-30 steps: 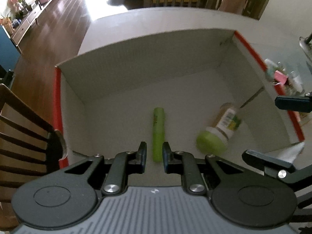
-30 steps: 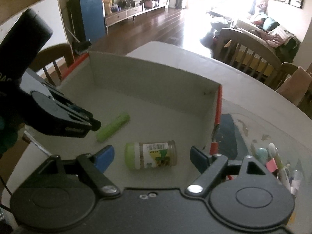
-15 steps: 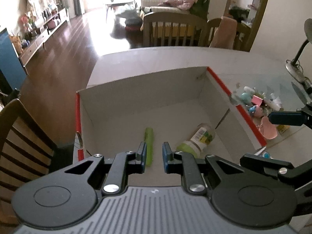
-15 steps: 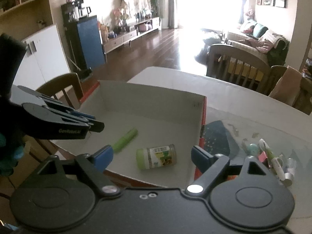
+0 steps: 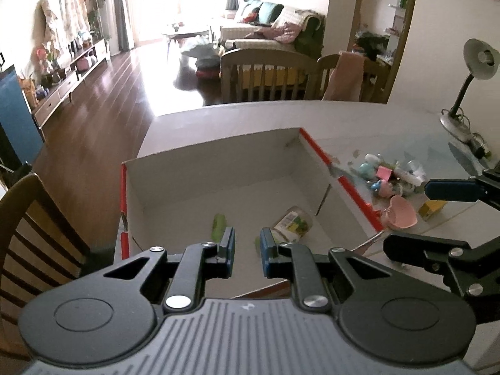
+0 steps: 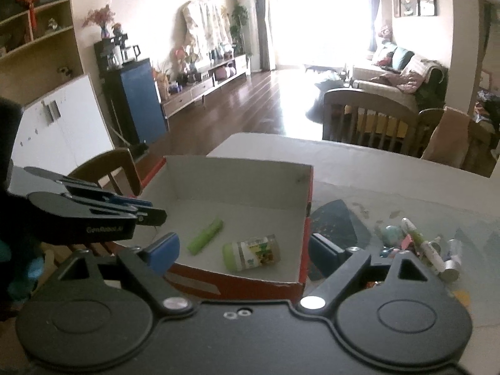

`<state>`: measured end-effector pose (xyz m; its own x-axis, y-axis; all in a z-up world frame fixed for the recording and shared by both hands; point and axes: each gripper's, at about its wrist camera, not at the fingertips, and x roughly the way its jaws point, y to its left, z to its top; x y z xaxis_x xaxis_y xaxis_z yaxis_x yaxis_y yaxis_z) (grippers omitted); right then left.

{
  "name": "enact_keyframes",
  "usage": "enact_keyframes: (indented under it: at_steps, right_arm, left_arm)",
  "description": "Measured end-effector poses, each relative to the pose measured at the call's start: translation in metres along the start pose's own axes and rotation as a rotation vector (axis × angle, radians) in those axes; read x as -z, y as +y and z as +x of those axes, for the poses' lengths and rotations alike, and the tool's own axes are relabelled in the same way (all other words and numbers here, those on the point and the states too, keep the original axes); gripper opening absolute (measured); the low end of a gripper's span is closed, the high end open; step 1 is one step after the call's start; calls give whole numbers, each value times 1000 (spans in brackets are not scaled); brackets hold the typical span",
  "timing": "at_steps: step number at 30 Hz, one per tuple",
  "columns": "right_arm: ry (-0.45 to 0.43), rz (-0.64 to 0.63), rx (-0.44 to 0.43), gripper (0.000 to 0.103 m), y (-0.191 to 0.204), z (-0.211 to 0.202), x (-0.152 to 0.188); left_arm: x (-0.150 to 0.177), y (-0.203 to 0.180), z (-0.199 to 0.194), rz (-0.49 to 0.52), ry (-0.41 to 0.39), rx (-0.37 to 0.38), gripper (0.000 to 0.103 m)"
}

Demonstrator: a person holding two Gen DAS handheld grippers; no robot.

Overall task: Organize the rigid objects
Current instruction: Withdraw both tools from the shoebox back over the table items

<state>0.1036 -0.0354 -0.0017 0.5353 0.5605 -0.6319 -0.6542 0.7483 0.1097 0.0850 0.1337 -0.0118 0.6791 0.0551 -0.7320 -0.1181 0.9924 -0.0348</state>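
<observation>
Take the red-edged box (image 6: 307, 193) on the worktop (image 6: 390, 181) as your landmark. Your left tongs (image 5: 247, 245) hang above the box's near wall with their blue pads drawn in as close as they go and nothing between them; through the narrow gap you look down at the box floor. Your right tongs (image 6: 240, 250) sit over the box's near edge, their jaws standing wide and having just been opening further, and they hold nothing: the pads frame the box's contents without touching them. Inside the box, the green tube (image 6: 205, 235) lies flat on the floor toward the left side, angled toward the far wall. Just to its right, the jar with the green lid (image 6: 251, 252) lies on its side, lid end pointing toward the box's left and near side, well clear of the tube. Outside the box, past its right wall, a cluster of small items (image 5: 390, 176) lies on the worktop, among them a pink bowl (image 5: 401, 212) near the box's right wall and a marker pen (image 6: 422, 241) further out. Beyond the cluster, well away from the box, a desk lamp (image 5: 468, 78) stands on the worktop. A wooden chair (image 5: 28, 228) stands beside the box's left wall.
</observation>
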Motion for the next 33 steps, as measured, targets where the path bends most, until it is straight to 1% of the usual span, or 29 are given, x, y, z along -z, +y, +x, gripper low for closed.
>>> enact_keyframes:
  at_steps: [5, 9, 11, 12, 14, 15, 16, 18, 23, 25, 30, 33]
  right_arm:
    - [-49, 11, 16, 92, -6, -19, 6]
    - [-80, 33, 33, 94, -19, -35, 15]
    - [-92, 51, 44, 95, -29, -42, 21]
    - [-96, 58, 49, 96, -34, -45, 24]
    - [-100, 77, 57, 97, -46, -53, 29]
    - [-102, 85, 63, 97, -52, -56, 32]
    - [-103, 95, 70, 97, -60, -59, 35]
    - [-106, 111, 82, 98, -73, -64, 39]
    - [-112, 134, 118, 102, -108, -74, 52]
    - [-108, 122, 140, 102, -121, -76, 58]
    - [-83, 112, 168, 102, -152, -76, 66]
    - [-70, 117, 185, 102, -172, -74, 70]
  left_arm:
    - [1, -12, -12, 6, -34, 10, 16]
    - [1, -23, -16, 11, -48, 14, 17]
    - [1, -29, -16, 2, -54, 18, 21]
    - [1, -32, -16, -6, -61, 20, 27]
    - [2, -38, -19, -13, -85, 16, 44]
    - [3, -42, -20, -14, -95, 16, 64]
    - [3, -46, -21, -17, -106, 14, 74]
    - [3, -55, -22, -18, -125, 18, 74]
    - [-1, -77, -13, -23, -122, 36, 75]
    - [-1, -87, -8, -23, -121, 44, 82]
    - [-2, -113, 8, -23, -116, 66, 84]
    - [-1, -127, 22, -27, -90, 80, 90]
